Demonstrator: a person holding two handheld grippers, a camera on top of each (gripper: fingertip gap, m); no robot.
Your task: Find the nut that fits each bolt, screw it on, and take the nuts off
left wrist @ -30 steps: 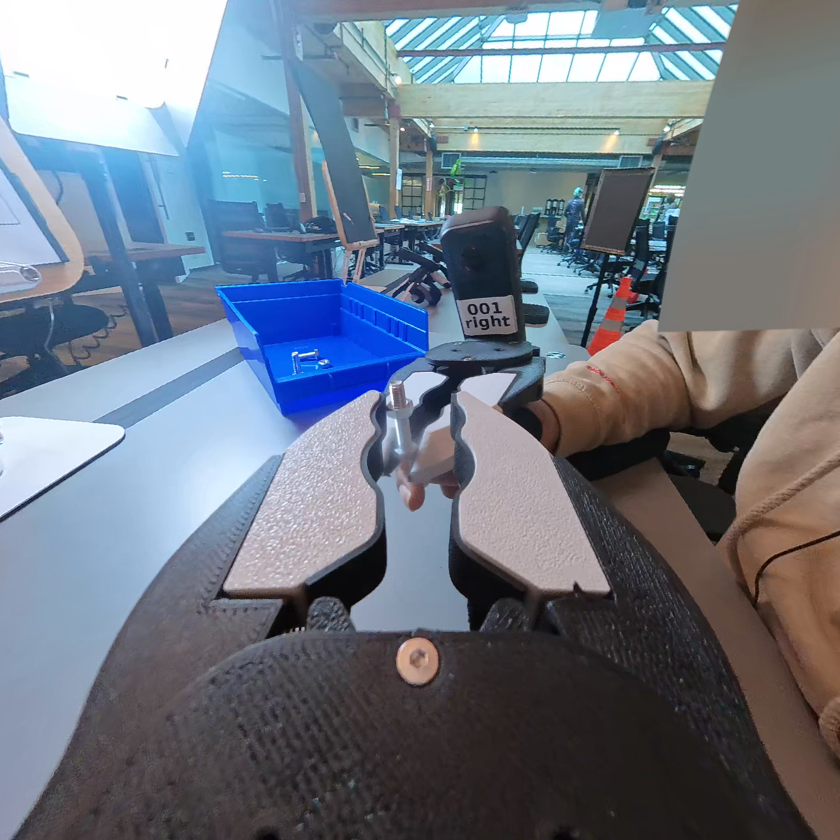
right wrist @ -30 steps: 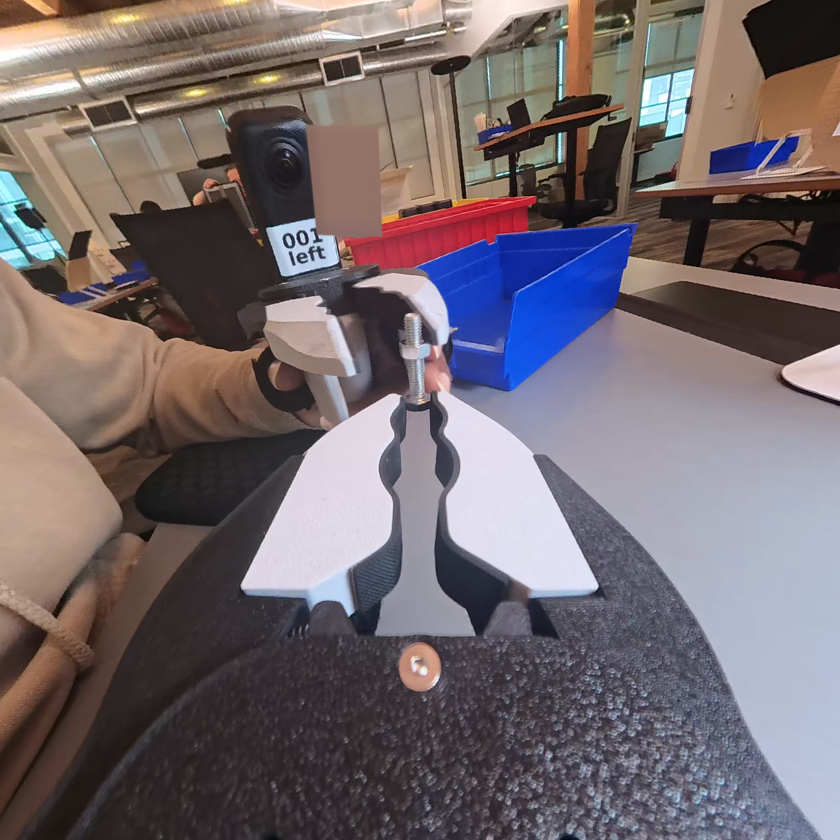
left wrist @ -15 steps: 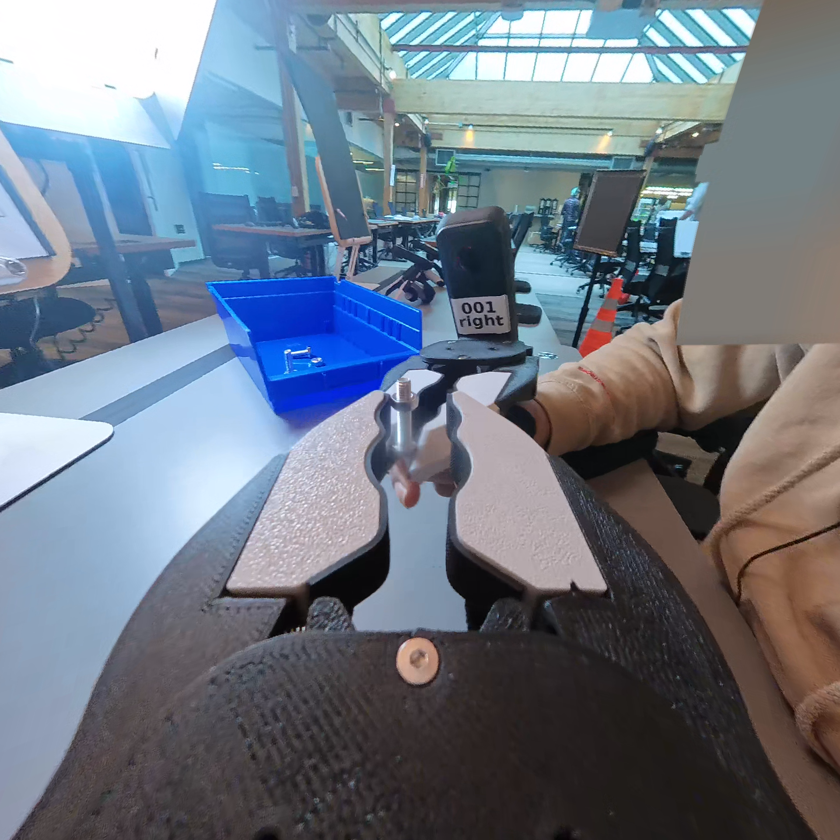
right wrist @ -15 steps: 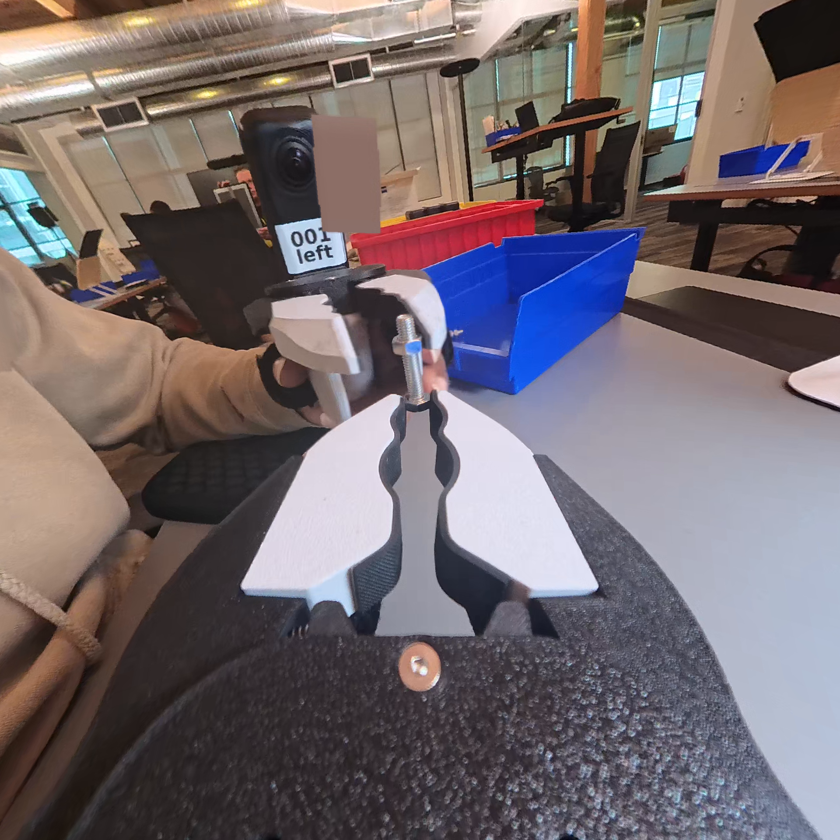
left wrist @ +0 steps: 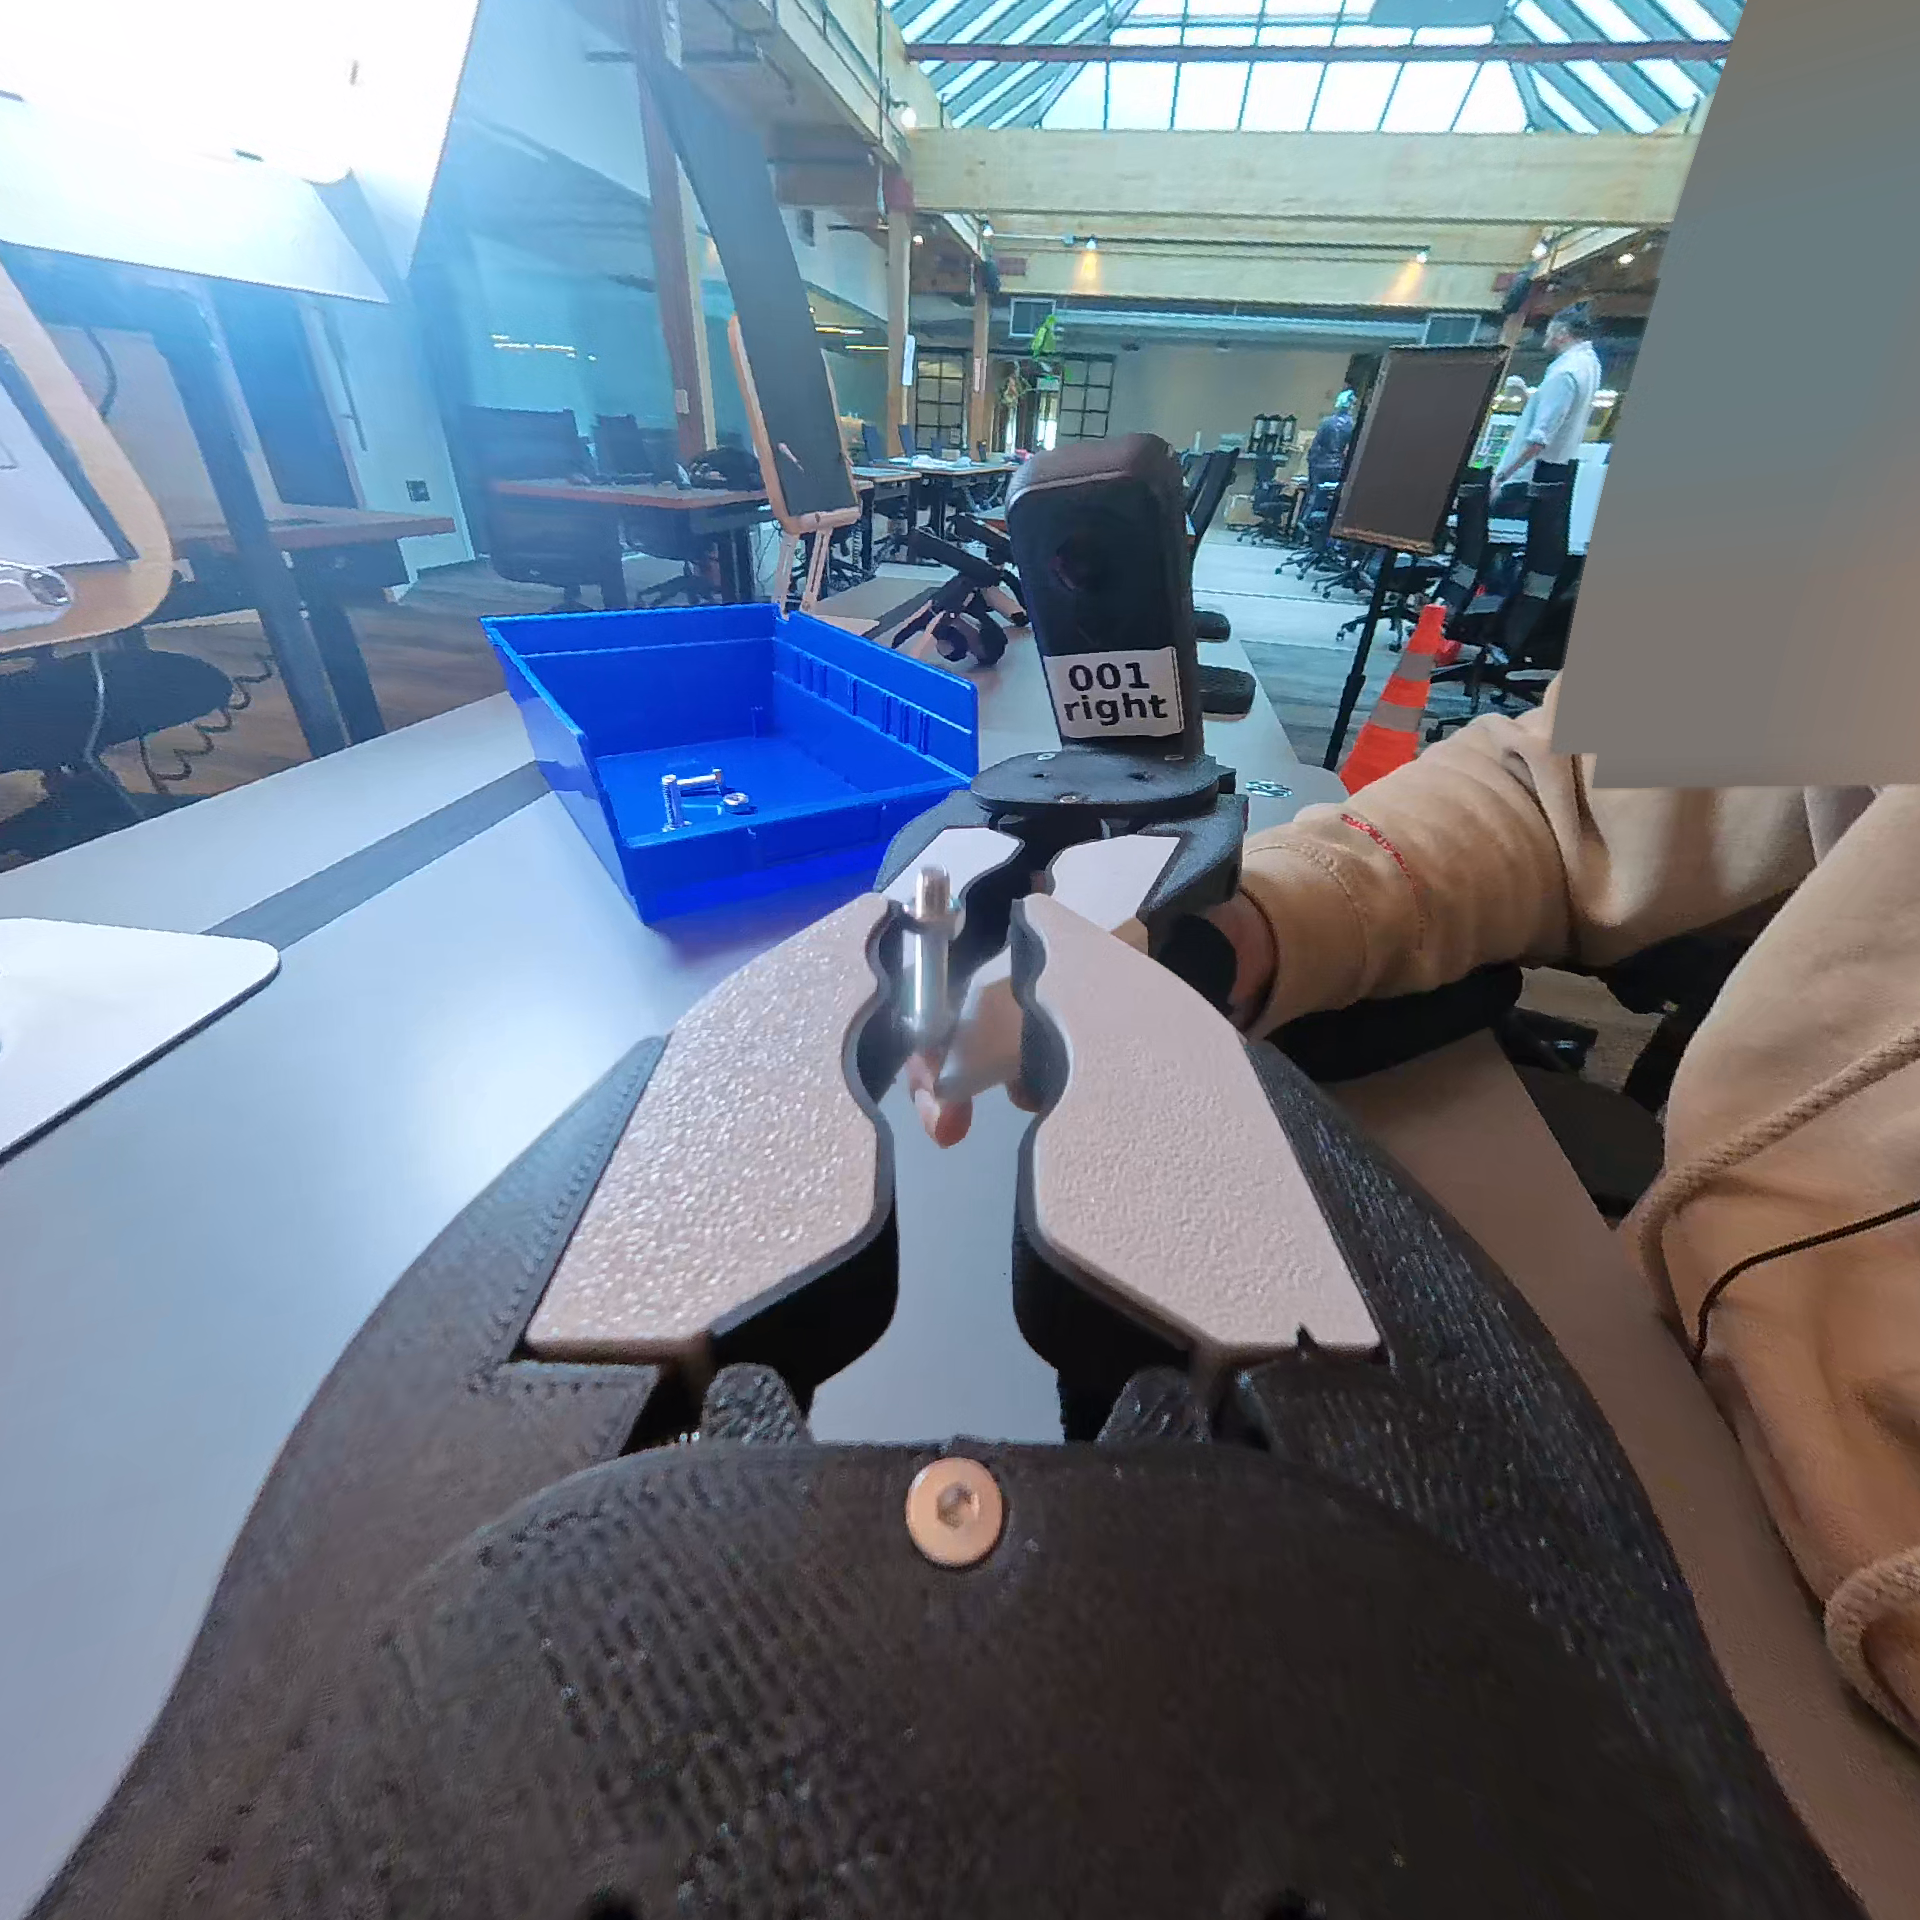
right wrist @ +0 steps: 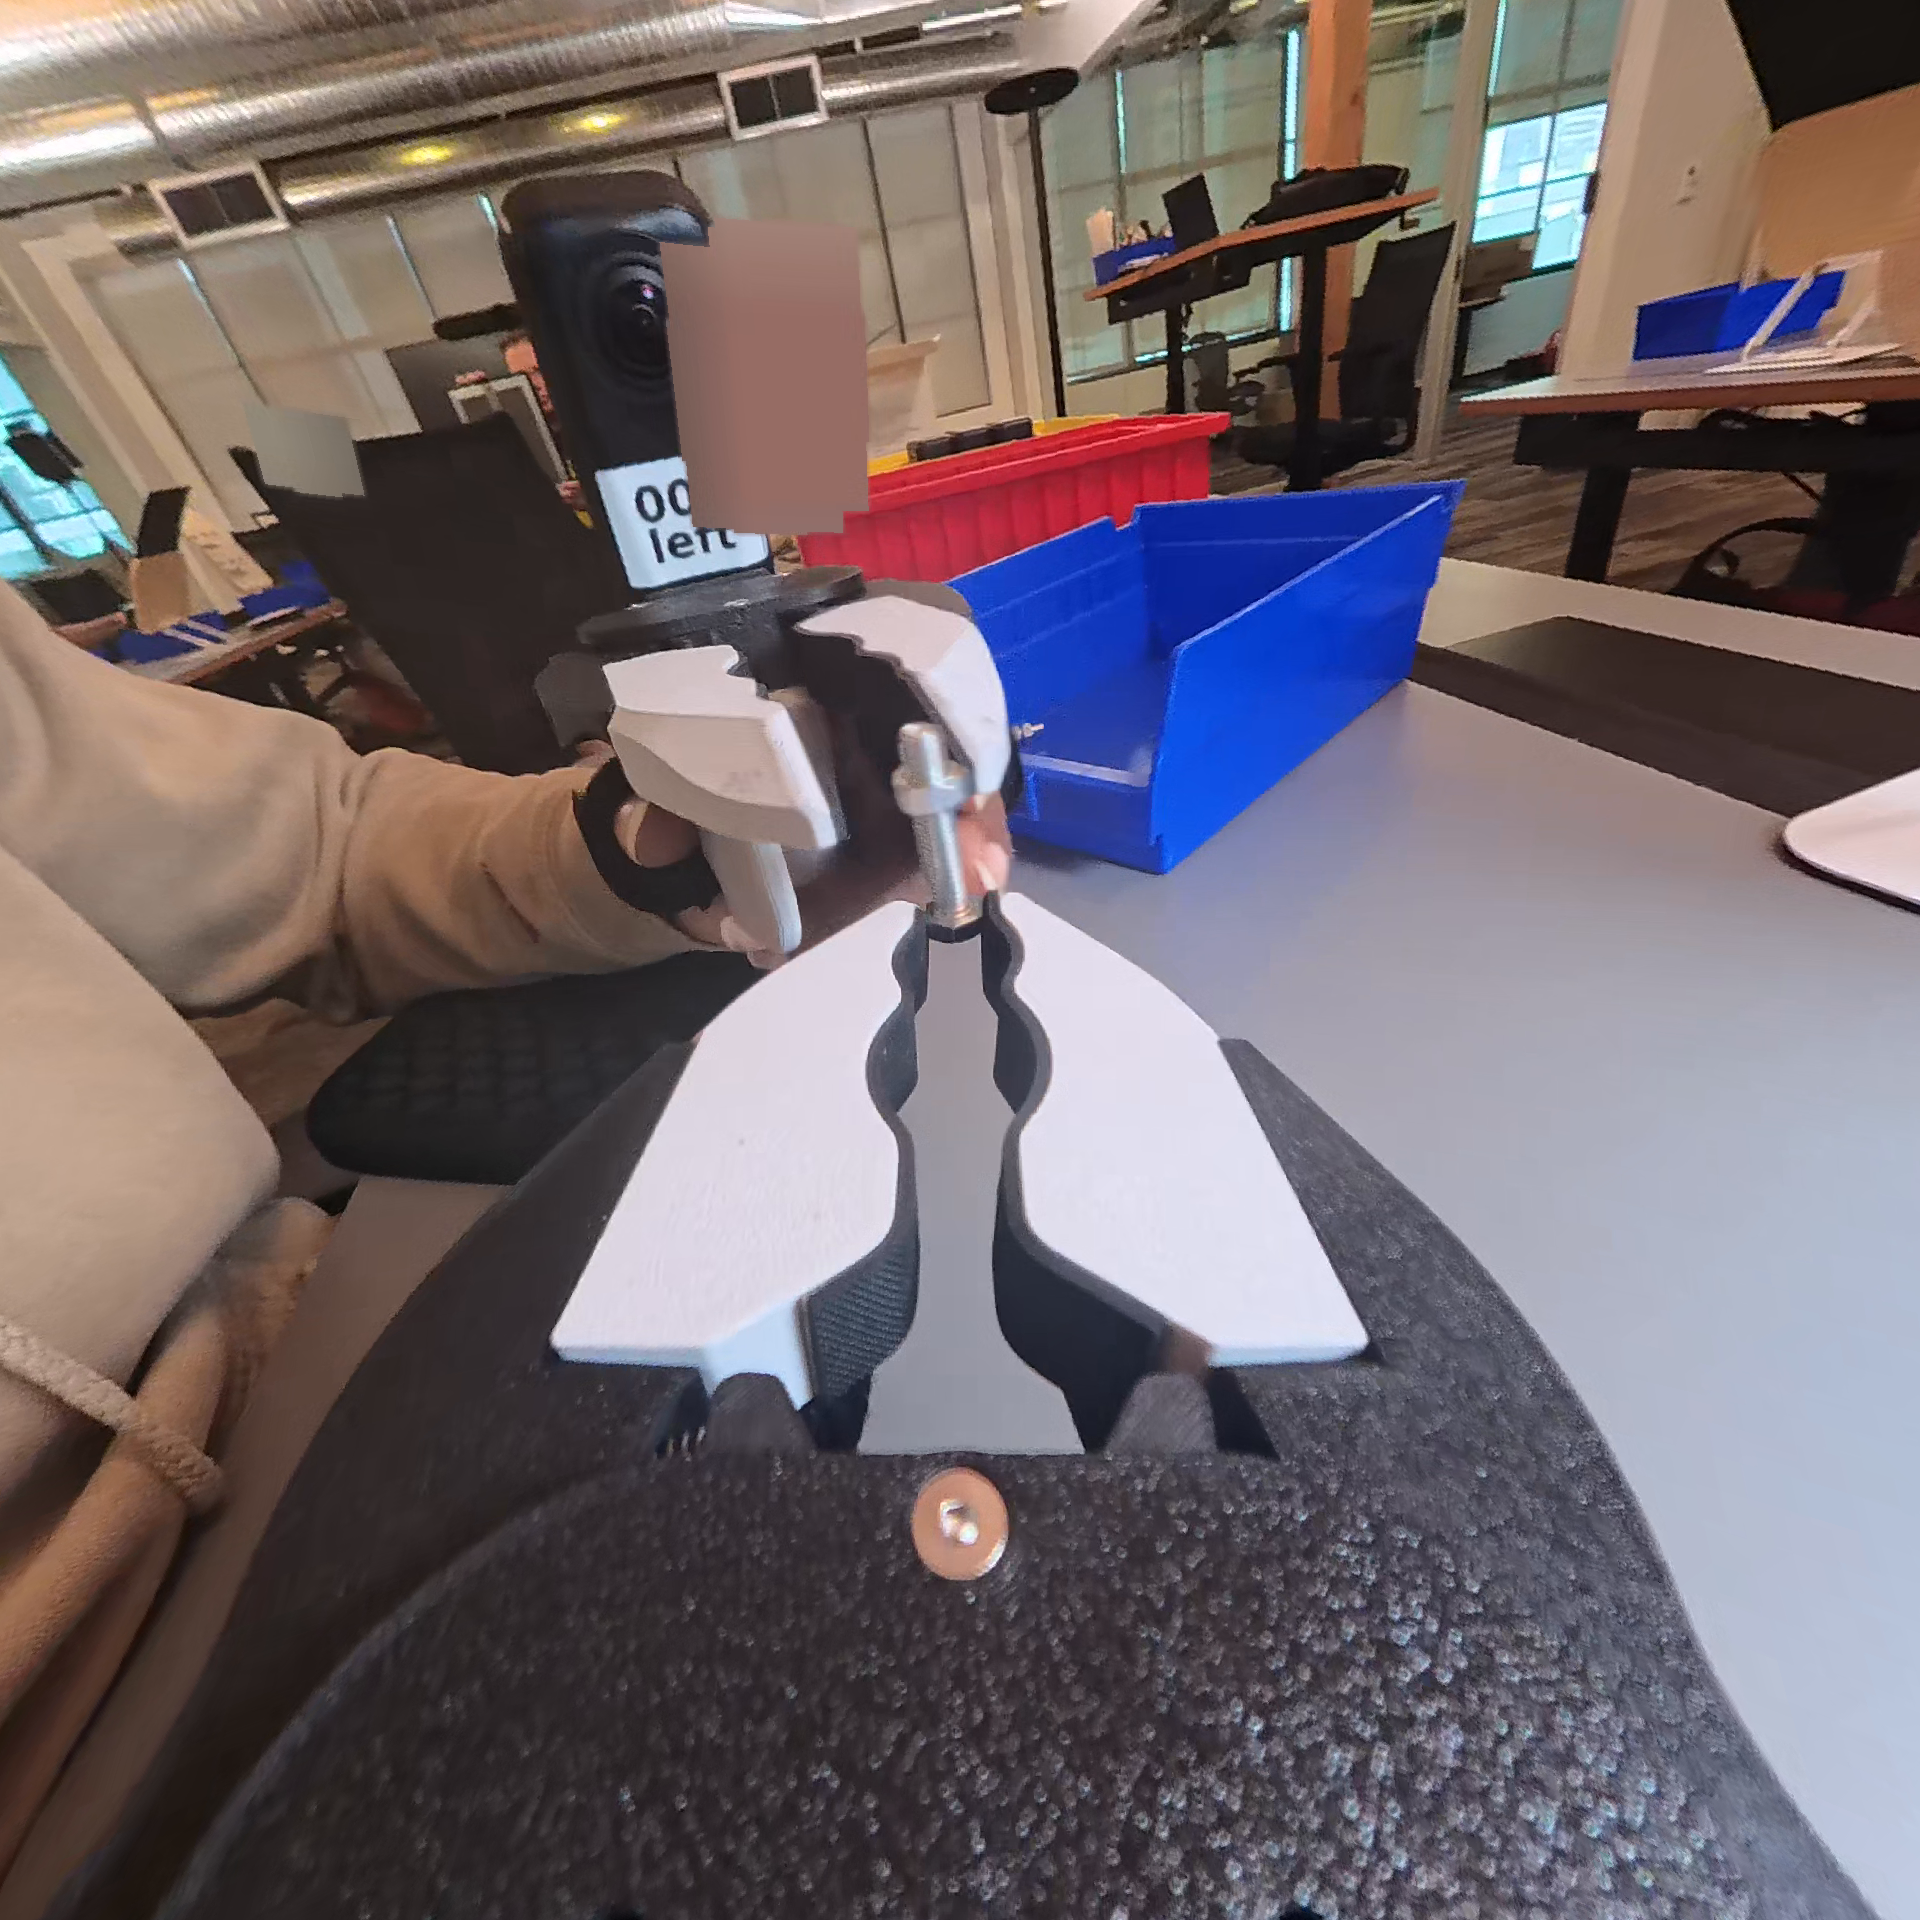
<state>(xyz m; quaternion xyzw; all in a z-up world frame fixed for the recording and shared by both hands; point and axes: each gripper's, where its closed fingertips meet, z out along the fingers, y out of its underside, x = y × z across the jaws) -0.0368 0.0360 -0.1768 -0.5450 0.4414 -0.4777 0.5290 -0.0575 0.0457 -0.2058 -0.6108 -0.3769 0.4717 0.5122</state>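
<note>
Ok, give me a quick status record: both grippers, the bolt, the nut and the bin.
right gripper: shut on lower end of the bolt, which stands upright
left gripper: open, bolt between its fingers
nut: on the bolt, near its top
blue bin: on the table, loose hardware inside

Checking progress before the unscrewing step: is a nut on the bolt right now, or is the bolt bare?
On. A nut sits high on the bolt, whose lower end the right gripper clamps, standing roughly upright.
</note>
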